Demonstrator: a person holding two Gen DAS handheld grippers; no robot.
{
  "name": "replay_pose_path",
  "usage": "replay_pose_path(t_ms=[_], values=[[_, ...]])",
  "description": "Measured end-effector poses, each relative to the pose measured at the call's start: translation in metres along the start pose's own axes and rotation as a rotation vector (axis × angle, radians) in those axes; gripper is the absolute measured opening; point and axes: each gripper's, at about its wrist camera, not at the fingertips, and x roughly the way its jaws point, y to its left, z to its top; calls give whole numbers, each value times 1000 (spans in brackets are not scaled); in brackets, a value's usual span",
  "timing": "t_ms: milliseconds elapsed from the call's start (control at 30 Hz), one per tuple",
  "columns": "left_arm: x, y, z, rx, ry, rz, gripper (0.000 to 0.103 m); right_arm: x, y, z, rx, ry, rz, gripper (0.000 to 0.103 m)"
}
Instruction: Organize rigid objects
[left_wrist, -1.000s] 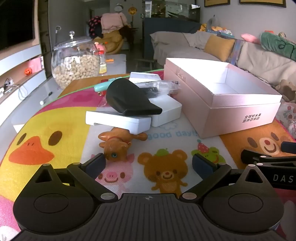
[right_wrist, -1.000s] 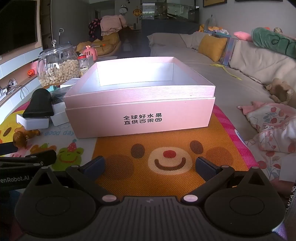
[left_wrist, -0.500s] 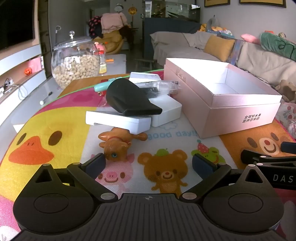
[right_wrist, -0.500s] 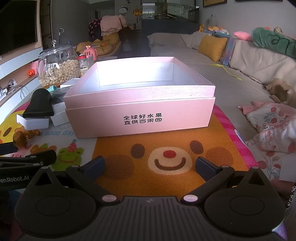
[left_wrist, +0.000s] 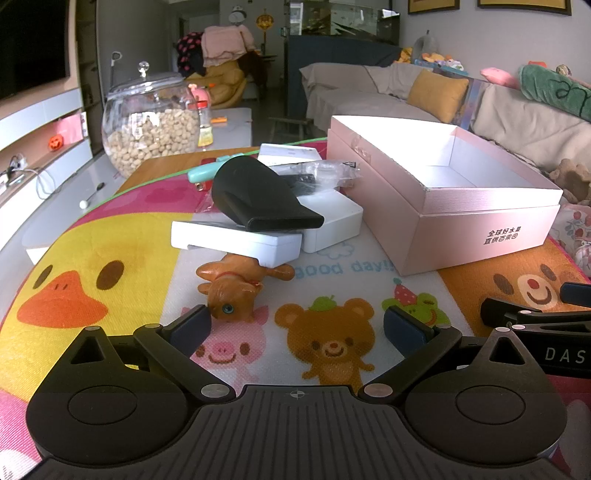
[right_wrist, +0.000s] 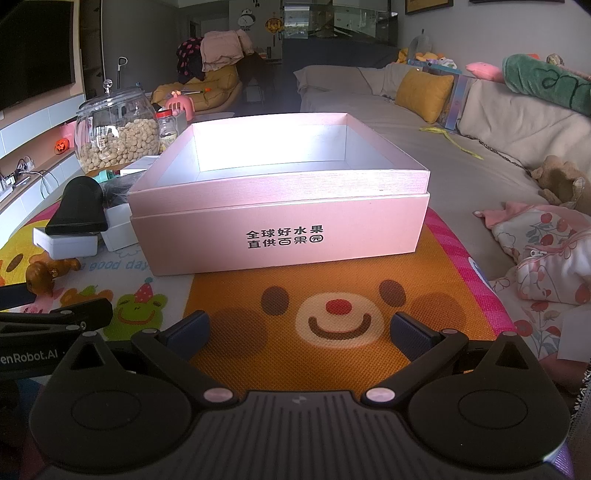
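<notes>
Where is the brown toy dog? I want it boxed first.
In the left wrist view, the brown toy dog lies on the mat, just ahead of the left tongs, partly under a white box.

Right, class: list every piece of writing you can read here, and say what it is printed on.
"全球好水果 直供百果园": front of the pink box.
"good day!!": play mat.
"DAS", cut off: right gripper.
"enRobot.AI", cut off: left gripper.
Bottle label behind the jar: too blurred.
</notes>
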Motion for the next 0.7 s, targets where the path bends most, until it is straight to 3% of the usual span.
replay_pose_path(t_ms=[700], values=[[0,0,0,6,0,5,102,0,0,1,-3,0,-2,103]])
